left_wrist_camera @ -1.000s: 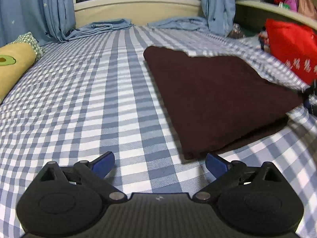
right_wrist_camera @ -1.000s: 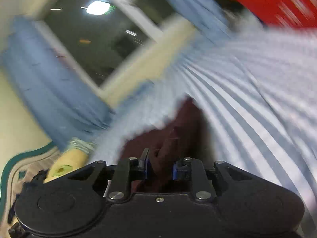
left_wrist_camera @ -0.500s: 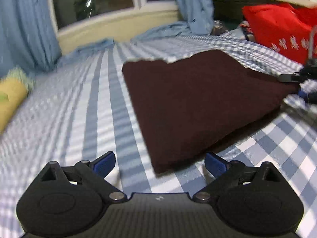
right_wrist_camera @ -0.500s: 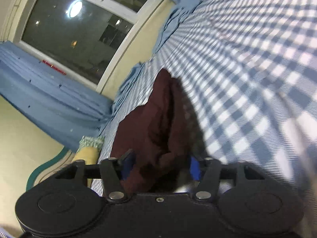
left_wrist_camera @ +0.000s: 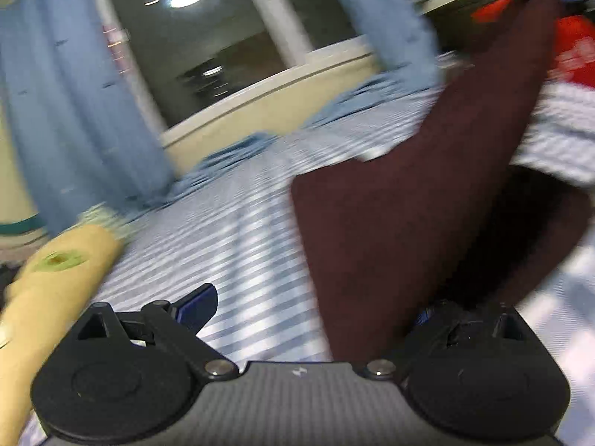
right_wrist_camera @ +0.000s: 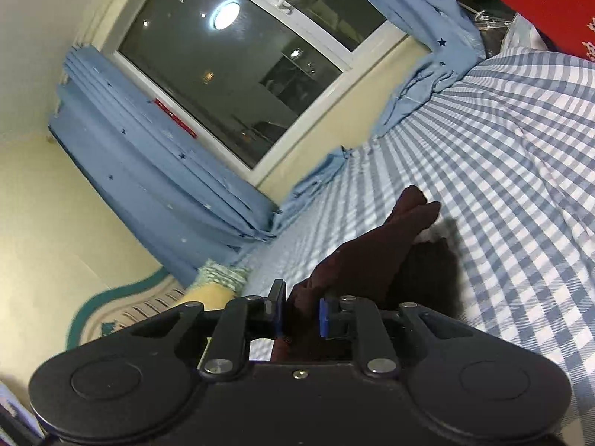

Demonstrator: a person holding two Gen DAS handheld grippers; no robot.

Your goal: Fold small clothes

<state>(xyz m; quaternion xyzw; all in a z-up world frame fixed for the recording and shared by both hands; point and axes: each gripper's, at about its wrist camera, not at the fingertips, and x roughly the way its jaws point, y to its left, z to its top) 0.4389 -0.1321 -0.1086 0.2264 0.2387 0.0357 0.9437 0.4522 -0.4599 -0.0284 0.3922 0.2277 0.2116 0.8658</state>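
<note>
A dark maroon garment [left_wrist_camera: 409, 204] lies on the blue-and-white checked bed. Its right side rises steeply toward the upper right of the blurred left wrist view. My left gripper [left_wrist_camera: 312, 308] is open; the garment's near edge lies between its fingers, covering the right fingertip. The left fingertip [left_wrist_camera: 197, 303] is bare. In the right wrist view my right gripper [right_wrist_camera: 300, 316] is shut on a bunched edge of the garment [right_wrist_camera: 372, 252], which trails away down onto the bed.
The checked bed sheet [right_wrist_camera: 520, 148] fills the scene. A yellow pillow [left_wrist_camera: 55, 278] lies at the left. Blue curtains [right_wrist_camera: 156, 171] and a dark window [right_wrist_camera: 238, 63] stand behind. A red bag [right_wrist_camera: 539, 3] sits at the far right.
My right gripper opened half a second ago and has closed on the garment's edge and lifted it. My left gripper has moved in so the garment's near edge lies between its fingers.
</note>
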